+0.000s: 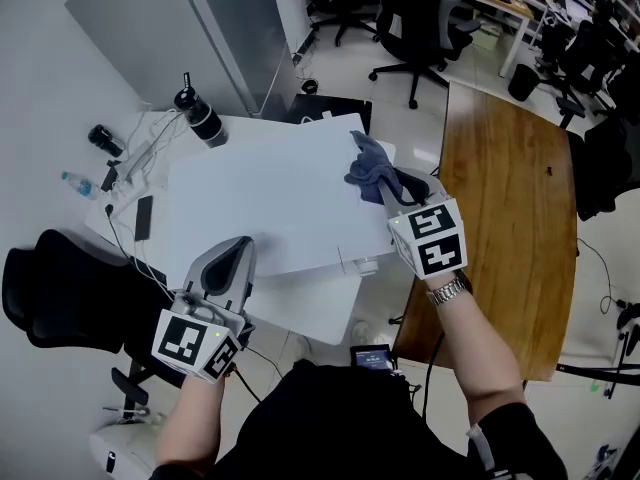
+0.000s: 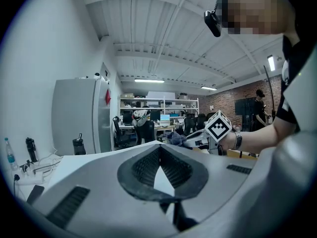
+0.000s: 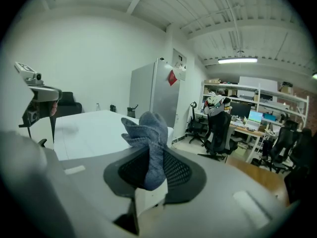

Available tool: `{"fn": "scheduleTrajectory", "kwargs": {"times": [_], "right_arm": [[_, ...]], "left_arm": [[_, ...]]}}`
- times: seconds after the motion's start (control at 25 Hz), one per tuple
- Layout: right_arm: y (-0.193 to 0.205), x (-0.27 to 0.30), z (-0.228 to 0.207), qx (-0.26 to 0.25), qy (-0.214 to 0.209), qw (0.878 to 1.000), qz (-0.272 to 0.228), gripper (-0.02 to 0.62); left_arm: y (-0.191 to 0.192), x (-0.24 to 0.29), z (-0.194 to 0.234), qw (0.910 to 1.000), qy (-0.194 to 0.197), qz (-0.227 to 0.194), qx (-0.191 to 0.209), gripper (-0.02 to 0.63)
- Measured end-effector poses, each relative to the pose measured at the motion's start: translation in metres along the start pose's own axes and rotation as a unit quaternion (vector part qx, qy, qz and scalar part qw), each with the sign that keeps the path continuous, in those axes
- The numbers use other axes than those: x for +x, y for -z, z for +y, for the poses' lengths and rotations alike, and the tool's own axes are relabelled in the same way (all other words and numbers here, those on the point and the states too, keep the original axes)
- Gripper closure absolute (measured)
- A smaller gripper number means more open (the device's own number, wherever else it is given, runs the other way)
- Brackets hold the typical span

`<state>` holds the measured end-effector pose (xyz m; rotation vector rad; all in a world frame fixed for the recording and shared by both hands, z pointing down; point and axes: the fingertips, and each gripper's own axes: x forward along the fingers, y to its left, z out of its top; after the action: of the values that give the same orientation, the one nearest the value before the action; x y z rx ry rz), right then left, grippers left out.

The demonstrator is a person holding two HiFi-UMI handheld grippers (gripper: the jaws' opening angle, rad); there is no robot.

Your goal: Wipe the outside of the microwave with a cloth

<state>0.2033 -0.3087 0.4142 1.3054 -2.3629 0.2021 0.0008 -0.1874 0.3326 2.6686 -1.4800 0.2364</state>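
Cloth [image 1: 366, 162] pinched in my right gripper [image 1: 386, 187], at the far right corner of the microwave [image 1: 270, 208] top.
My right jaws clamp the blue-grey cloth's lower folds (the rest bunches out ahead of them). My left gripper [image 1: 236, 249] is closed with nothing in it, at the top's near left edge, well apart from the cloth.

No readable text, label, brand or number anywhere in view.
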Motion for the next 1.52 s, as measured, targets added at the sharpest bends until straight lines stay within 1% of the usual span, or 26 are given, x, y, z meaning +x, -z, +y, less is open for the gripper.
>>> {"fn": "scheduleTrajectory", "kwargs": {"times": [0.36, 0.8, 1.08, 1.32, 1.52], "right_arm": [[0.032, 0.003, -0.025, 0.043, 0.001, 0.999, -0.009, 0.514], [0.084, 0.023, -0.025, 0.084, -0.013, 0.996, 0.004, 0.514], [0.115, 0.038, -0.024, 0.103, -0.023, 0.994, 0.024, 0.514], [0.146, 0.055, -0.022, 0.112, -0.028, 0.992, 0.051, 0.514], [0.168, 0.069, -0.020, 0.117, -0.031, 0.990, 0.074, 0.514]], "left_arm": [[0.003, 0.002, -0.015, 0.9998, -0.013, 0.004, 0.016, 0.603], [0.011, -0.003, -0.023, 0.9990, -0.029, 0.019, 0.027, 0.601], [0.015, -0.006, -0.025, 0.9982, -0.044, 0.029, 0.028, 0.602], [0.019, -0.006, -0.030, 0.9979, -0.048, 0.030, 0.031, 0.601], [0.025, -0.009, -0.028, 0.9973, -0.055, 0.038, 0.030, 0.602]]}}
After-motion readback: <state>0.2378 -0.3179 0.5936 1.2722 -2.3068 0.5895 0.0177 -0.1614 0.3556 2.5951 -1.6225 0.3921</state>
